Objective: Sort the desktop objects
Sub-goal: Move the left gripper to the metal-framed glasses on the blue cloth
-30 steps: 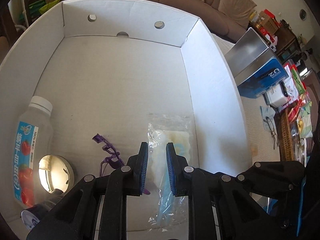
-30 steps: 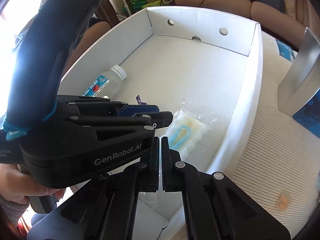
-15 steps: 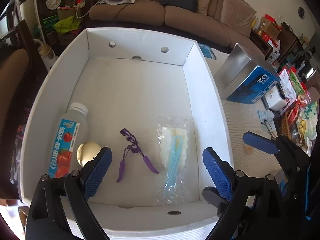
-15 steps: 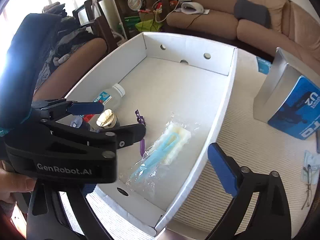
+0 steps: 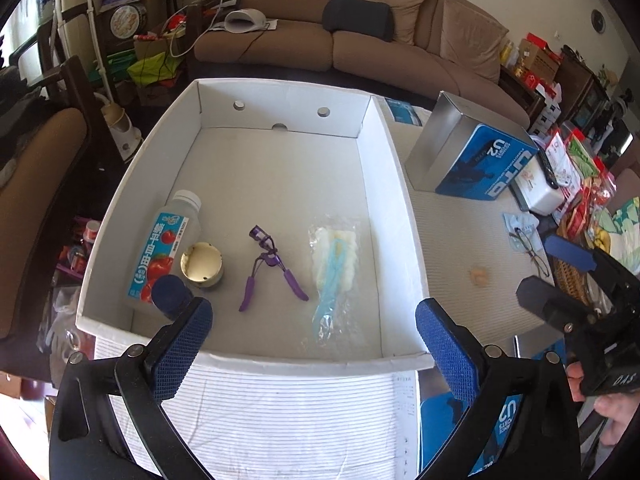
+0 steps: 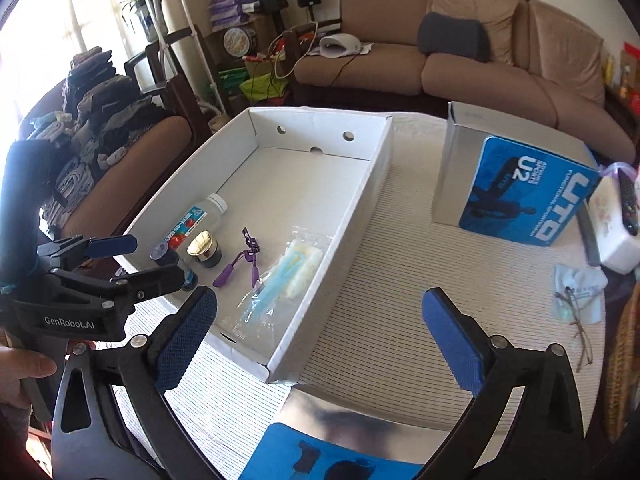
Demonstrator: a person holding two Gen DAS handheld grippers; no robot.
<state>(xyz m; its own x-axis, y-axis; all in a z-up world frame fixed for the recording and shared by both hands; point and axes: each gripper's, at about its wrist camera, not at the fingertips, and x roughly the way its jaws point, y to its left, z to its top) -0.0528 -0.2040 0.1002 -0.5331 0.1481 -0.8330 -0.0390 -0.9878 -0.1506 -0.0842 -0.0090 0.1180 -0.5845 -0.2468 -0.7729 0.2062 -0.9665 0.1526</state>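
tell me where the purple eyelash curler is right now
The purple eyelash curler lies on the white box's floor, near its front, between the gold-lidded jar and the bagged blue brush.

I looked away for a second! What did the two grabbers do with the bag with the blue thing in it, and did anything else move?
Both let go. The left gripper and right gripper, pinched shut over the clear bag a second ago, now stand wide open and have pulled up and back from the white box. The bag lies inside it. The bottle, gold-lidded jar and purple eyelash curler kept their places.
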